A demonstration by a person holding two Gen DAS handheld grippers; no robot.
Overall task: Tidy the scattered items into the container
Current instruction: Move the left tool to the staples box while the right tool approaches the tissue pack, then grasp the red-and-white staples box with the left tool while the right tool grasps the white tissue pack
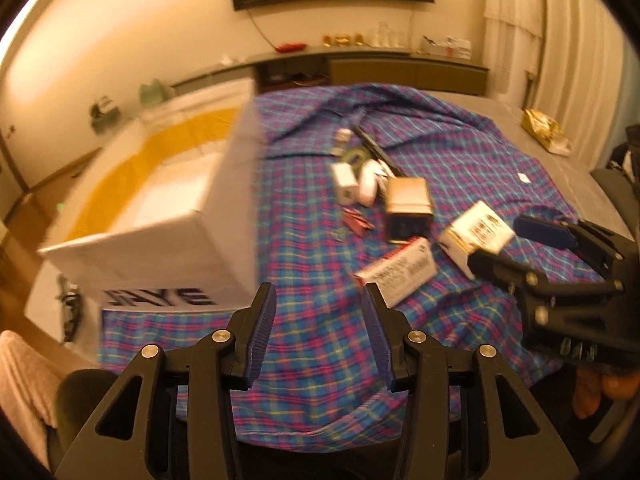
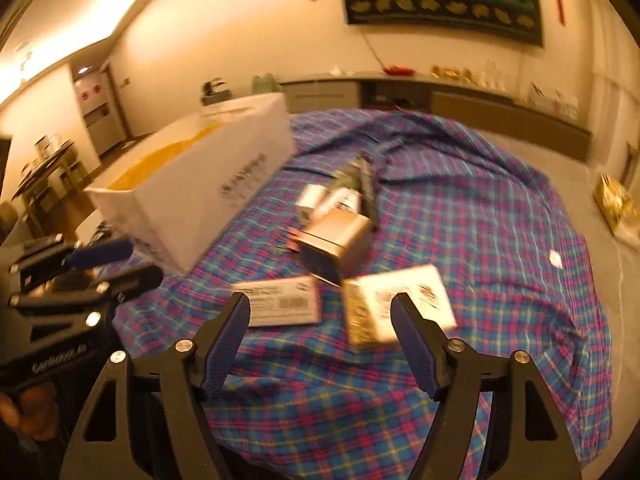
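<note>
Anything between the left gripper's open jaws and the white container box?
Nothing. Only bare plaid cloth lies between the left gripper and the box, per the left wrist view.

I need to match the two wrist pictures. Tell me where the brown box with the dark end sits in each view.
Left wrist view: the brown box lies right of centre on the plaid cloth, beyond the flat white packet.
Right wrist view: the brown box sits at centre, just above the open right gripper.
Shared landmark: the big white container, left of the box in both.
</note>
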